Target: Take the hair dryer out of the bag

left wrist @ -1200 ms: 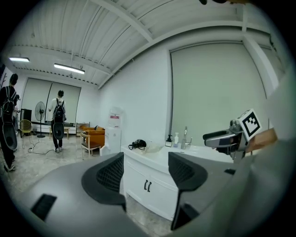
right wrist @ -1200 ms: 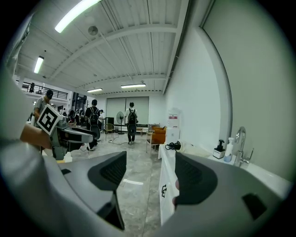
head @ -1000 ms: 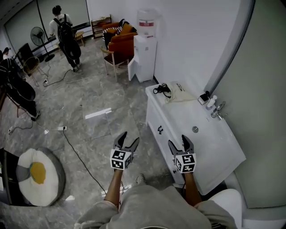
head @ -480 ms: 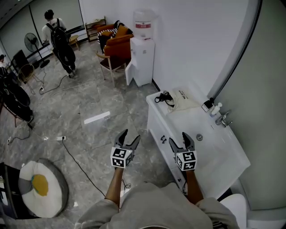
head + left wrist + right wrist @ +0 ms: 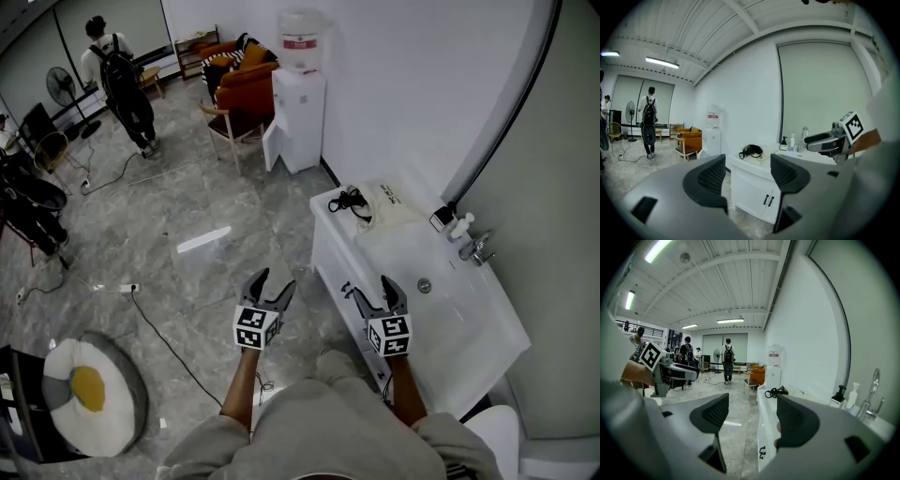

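The left gripper (image 5: 272, 284) hangs over the bare floor (image 5: 202, 202). Its jaws are wide open, and nothing is in them. Lots of free floor lies ahead of these jaws. The right gripper (image 5: 376, 292) hangs by the front edge of the white desk (image 5: 330, 253). Its jaws are wide open and hold nothing too. Far ahead of the right jaws, at the desk's far end, lies the cream bag (image 5: 392, 202). The black hair dryer (image 5: 352, 200) rests at the bag's left edge, close to the desk's corner. Farther off stands a water cooler (image 5: 300, 94).
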`<state>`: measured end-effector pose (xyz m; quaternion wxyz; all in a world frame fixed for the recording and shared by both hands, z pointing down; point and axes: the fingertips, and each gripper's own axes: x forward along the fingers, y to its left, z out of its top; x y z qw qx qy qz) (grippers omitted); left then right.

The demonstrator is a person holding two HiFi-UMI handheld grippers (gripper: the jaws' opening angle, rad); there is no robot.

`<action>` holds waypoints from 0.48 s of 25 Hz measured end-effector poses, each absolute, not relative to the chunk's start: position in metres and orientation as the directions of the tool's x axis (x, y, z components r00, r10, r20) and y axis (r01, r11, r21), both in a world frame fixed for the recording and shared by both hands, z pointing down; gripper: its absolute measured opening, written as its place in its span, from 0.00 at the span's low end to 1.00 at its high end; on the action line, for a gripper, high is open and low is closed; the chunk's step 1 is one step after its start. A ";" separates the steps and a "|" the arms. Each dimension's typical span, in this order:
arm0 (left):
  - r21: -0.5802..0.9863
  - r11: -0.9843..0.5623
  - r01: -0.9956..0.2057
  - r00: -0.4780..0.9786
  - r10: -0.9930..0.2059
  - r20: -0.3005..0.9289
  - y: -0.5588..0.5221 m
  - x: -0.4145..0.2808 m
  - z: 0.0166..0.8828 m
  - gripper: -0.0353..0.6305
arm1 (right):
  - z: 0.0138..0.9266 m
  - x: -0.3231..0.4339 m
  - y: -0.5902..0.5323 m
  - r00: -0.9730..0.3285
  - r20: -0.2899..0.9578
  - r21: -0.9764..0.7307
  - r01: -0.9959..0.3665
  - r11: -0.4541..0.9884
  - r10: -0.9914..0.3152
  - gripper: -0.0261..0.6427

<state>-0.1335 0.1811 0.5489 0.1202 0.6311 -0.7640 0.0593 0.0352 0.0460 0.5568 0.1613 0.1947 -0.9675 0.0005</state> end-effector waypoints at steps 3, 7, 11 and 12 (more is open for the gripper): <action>0.065 0.203 -0.977 -0.180 -0.948 0.262 0.178 -0.139 0.553 0.47 | 0.560 0.030 0.040 -0.873 0.314 0.060 -0.373 0.926 -0.372 0.49; 0.068 0.213 -0.975 -0.189 -0.946 0.264 0.169 -0.149 0.554 0.47 | 0.564 0.019 0.030 -0.875 0.315 0.056 -0.368 0.928 -0.366 0.49; 0.066 0.217 -0.974 -0.192 -0.945 0.263 0.149 -0.164 0.559 0.47 | 0.568 0.003 0.010 -0.879 0.313 0.053 -0.362 0.931 -0.359 0.49; 0.065 0.217 -0.974 -0.192 -0.945 0.265 0.142 -0.168 0.560 0.47 | 0.569 -0.001 0.004 -0.879 0.313 0.052 -0.361 0.931 -0.358 0.49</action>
